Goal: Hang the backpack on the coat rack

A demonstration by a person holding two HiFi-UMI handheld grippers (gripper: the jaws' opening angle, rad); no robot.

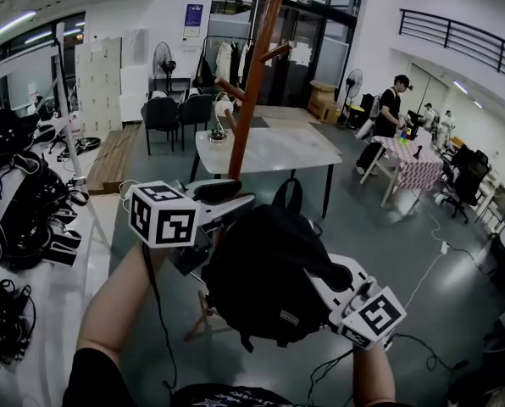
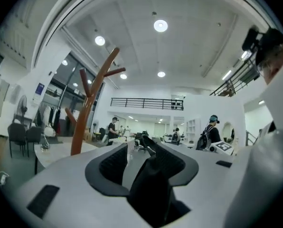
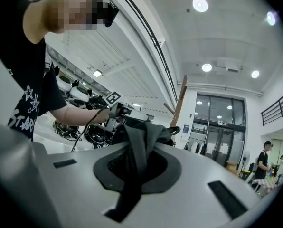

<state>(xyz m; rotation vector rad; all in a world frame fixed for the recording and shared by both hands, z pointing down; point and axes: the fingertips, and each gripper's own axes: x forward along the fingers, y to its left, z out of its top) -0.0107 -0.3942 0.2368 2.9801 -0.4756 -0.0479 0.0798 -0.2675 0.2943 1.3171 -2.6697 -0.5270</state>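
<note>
My right gripper [image 3: 136, 160] had its jaws clamped on a strap of the black fabric backpack [image 1: 265, 278], held mid-air, well apart from the brown wooden coat rack [image 1: 252, 83]. My left gripper [image 2: 141, 160] had its jaws apart, strap loose between them. Hanging not yet done.

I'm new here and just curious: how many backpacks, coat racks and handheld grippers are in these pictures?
backpack: 1
coat rack: 1
grippers: 2, left gripper and right gripper
total: 4
</note>
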